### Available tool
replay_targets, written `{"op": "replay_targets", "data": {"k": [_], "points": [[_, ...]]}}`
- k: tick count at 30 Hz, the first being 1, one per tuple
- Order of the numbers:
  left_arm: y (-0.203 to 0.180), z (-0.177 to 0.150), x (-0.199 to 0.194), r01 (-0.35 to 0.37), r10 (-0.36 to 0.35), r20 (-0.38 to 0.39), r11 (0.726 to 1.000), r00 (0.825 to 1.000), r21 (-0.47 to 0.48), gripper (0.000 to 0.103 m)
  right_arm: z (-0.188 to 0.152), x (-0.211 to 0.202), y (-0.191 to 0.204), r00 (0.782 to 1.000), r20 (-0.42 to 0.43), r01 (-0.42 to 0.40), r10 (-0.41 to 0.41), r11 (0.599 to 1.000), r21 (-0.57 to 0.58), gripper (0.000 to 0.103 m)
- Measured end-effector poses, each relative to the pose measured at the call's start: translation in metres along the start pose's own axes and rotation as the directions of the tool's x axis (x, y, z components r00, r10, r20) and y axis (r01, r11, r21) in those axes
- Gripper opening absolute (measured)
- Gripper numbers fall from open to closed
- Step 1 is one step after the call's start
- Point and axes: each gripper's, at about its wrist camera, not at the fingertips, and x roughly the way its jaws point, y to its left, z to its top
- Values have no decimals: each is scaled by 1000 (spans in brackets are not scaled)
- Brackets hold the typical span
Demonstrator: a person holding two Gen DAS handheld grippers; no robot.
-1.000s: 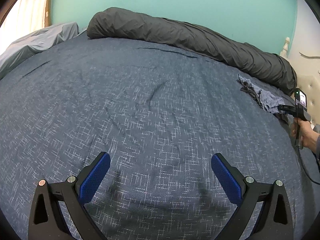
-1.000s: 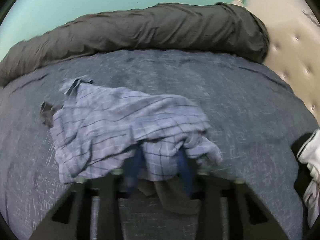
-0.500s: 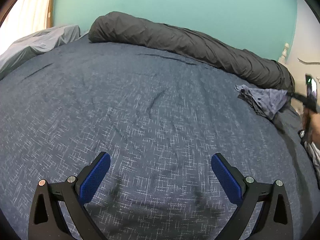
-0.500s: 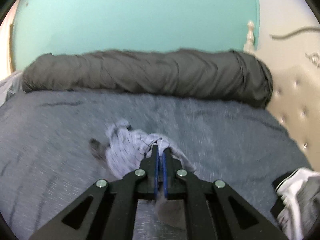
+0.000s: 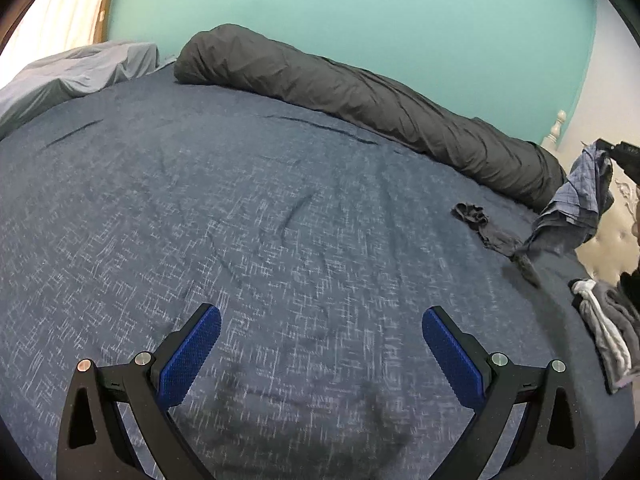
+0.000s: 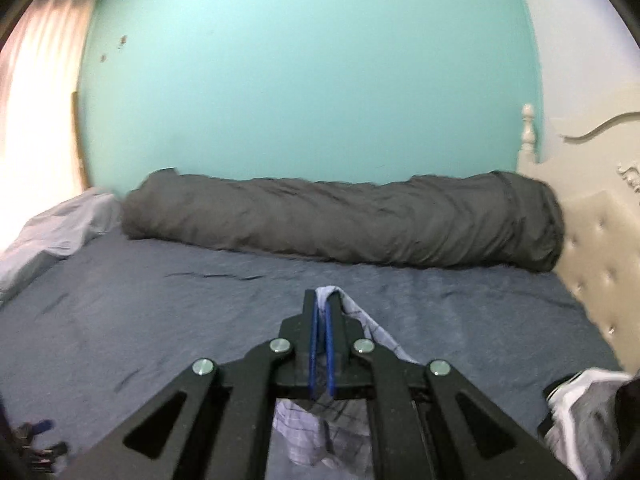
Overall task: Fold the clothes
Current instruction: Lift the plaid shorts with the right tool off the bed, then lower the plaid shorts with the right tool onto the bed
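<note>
Blue bed (image 5: 280, 200), teal wall behind. We've got the plaid shirt (image 5: 576, 200) pinched in the right gripper (image 6: 321, 312), hanging over the bed's right edge — nothing folded yet. Left gripper (image 5: 320, 344) spread, empty; more clothes (image 5: 604, 320) wait at that edge.

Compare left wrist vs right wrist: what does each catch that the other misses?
Left wrist only: the open left gripper, a dark garment on the bed, and the plaid shirt hanging whole.
Right wrist only: the right gripper shut on the shirt's edge, and more of the tufted headboard.
Both: the blue bedspread, the rolled grey duvet, the teal wall.
</note>
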Motion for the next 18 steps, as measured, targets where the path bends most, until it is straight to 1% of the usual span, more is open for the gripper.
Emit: {"op": "replay_targets", "data": {"k": [4,7,8,11,13,17,18], "points": [[1,-6,-25,16,-16,13,1000,1000,14,103,-17,-33,38,997,-31,-70,69,997,-21,3],[7,-10,-43,9,-10,26,1000,1000,21,103,-37,-56,65,988,-52,-145,145,989,-5,3],[9,-12,-50,6,-7,32,1000,999,24,103,-45,-64,77,982,-66,-180,180,984,1,3],[18,-19,-68,7,-8,20,1000,1000,20,103,-61,-82,105,966,-96,-240,238,971,-8,3],[22,-24,-76,6,-7,10,1000,1000,18,103,-70,-97,124,957,-115,-267,265,964,-4,3],[34,-30,-95,-12,12,19,1000,1000,1,103,-77,-120,150,936,-130,-325,326,945,25,3],[36,-31,-98,-15,16,21,1000,1000,-7,103,-78,-122,156,935,-135,-327,327,945,23,3]]}}
